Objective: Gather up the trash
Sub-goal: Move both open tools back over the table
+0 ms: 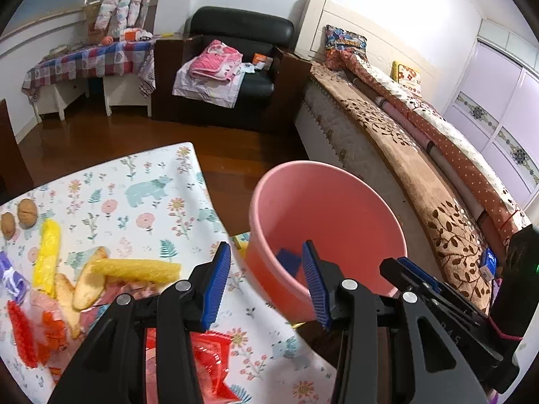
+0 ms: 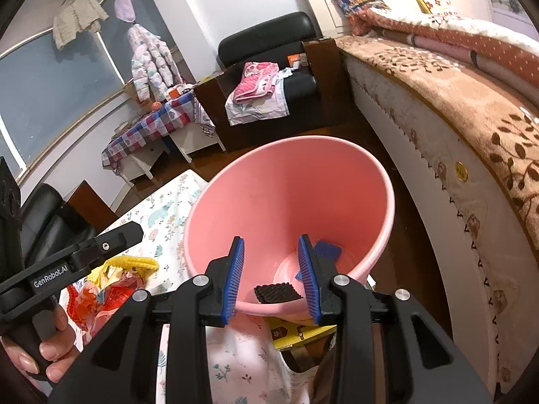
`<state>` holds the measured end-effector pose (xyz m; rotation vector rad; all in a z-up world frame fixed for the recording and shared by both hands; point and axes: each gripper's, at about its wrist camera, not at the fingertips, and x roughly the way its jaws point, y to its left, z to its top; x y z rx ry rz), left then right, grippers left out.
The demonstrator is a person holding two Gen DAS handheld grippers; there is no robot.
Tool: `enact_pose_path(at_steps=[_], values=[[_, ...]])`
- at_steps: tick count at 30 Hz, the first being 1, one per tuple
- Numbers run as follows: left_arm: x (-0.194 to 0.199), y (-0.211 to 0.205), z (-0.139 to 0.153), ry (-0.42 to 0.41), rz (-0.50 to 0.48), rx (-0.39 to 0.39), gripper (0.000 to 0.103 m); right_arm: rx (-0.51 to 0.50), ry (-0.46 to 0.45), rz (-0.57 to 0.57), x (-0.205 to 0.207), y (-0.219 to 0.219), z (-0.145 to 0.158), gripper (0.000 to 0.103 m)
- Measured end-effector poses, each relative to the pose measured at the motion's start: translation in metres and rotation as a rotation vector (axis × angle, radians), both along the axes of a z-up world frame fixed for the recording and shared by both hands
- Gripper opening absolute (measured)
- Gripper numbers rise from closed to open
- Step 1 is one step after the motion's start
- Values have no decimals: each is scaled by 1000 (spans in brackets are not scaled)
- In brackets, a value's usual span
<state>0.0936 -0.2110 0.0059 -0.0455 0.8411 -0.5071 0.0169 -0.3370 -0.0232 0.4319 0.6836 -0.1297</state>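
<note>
A pink bucket [image 1: 337,208] stands beside the table; in the right wrist view the bucket [image 2: 289,185] holds a blue piece [image 2: 328,250] and a dark waffled piece [image 2: 274,293]. My left gripper [image 1: 267,286] is open and empty, over the table edge next to the bucket. My right gripper [image 2: 273,279] is open and empty, just above the bucket's near rim. Trash lies on the floral tablecloth [image 1: 141,202]: yellow foam nets [image 1: 134,269], peels [image 1: 89,284], red wrappers [image 1: 209,363] and two walnuts [image 1: 27,213]. The right gripper's body [image 1: 448,299] shows in the left wrist view.
A bed [image 1: 404,141] with a brown blanket runs along the right. A black armchair [image 1: 242,64] with folded clothes stands at the back. A low table with a checked cloth [image 1: 87,64] is at the back left. A yellow box [image 2: 303,335] lies under the bucket.
</note>
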Motion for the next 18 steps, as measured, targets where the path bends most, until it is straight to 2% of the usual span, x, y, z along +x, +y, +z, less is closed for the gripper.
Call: enact_pose_path(at_steps=[10,18], values=[[-24,47,15,-67,84,11,43,-33,-59,75,-6,41,13,34],[-46,99,17,-105,162,27,43,-72,-56,129,-11,70,14,34]])
